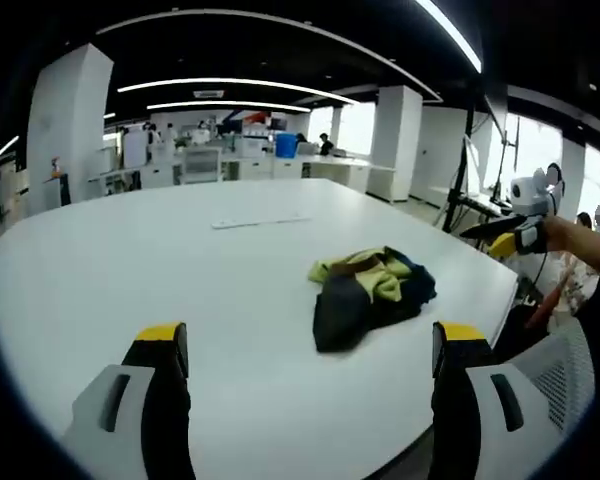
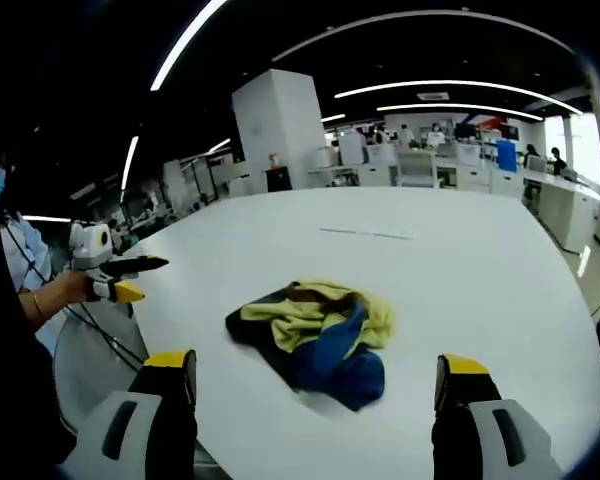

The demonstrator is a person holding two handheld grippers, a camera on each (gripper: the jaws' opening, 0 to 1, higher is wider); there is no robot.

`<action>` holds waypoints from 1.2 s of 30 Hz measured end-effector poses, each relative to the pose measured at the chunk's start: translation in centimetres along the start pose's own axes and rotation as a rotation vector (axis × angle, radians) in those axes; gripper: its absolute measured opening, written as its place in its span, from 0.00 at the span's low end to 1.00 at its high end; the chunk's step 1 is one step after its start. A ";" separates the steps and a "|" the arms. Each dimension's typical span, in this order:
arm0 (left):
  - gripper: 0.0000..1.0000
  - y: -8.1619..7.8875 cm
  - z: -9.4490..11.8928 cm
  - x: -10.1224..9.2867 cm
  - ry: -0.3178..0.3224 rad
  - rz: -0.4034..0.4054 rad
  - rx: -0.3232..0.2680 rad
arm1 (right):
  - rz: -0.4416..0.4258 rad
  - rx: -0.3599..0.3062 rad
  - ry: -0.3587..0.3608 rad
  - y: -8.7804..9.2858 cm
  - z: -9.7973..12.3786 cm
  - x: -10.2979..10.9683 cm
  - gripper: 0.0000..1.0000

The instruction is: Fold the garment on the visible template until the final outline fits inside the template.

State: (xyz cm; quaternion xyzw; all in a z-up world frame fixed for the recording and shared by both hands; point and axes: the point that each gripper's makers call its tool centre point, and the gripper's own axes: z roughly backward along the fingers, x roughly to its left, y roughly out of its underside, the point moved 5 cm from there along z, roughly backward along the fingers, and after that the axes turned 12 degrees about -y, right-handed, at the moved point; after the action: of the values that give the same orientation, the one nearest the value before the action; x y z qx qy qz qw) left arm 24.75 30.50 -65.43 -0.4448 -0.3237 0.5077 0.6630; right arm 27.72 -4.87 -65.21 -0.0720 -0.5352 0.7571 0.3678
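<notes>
A crumpled garment (image 1: 370, 290) in yellow, dark navy, blue and brown lies in a heap on the white table (image 1: 130, 270), toward its right edge. My left gripper (image 1: 310, 338) is open, its yellow-tipped jaws wide apart just short of the heap and holding nothing. In the right gripper view the same garment (image 2: 315, 330) lies straight ahead of my right gripper (image 2: 315, 365), which is also open with nothing held. A hand holds each gripper off the table's edge: the right gripper (image 1: 508, 238) in the left gripper view, the left gripper (image 2: 130, 278) in the right gripper view.
A thin pale strip (image 1: 260, 221) lies flat on the table beyond the garment, also seen as the strip (image 2: 365, 232). A mesh chair back (image 1: 570, 375) stands at the table's near right edge. Desks, pillars and people fill the office behind.
</notes>
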 end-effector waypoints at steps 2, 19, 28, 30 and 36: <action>0.99 0.0 0.0 0.1 -0.001 -0.001 0.002 | -0.001 0.001 0.000 0.0 0.0 -0.1 0.99; 0.99 0.3 -0.2 0.1 0.015 -0.016 0.006 | 0.007 -0.006 -0.007 -0.2 -0.2 -0.4 0.99; 0.98 0.2 -0.3 0.0 0.034 -0.013 0.003 | 0.003 0.000 -0.012 0.2 -0.4 -0.8 0.97; 0.98 0.2 -0.3 -0.1 0.035 -0.016 -0.001 | 0.004 0.001 -0.013 0.3 -0.4 -0.8 0.98; 0.98 0.2 -0.4 -0.1 0.039 -0.012 -0.002 | 0.007 0.006 -0.018 0.4 -0.4 -0.8 0.99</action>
State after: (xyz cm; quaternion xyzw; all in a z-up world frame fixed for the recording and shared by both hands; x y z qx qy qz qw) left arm 25.00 30.31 -65.73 -0.4532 -0.3141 0.4947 0.6717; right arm 28.29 -5.19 -65.97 -0.0660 -0.5360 0.7606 0.3604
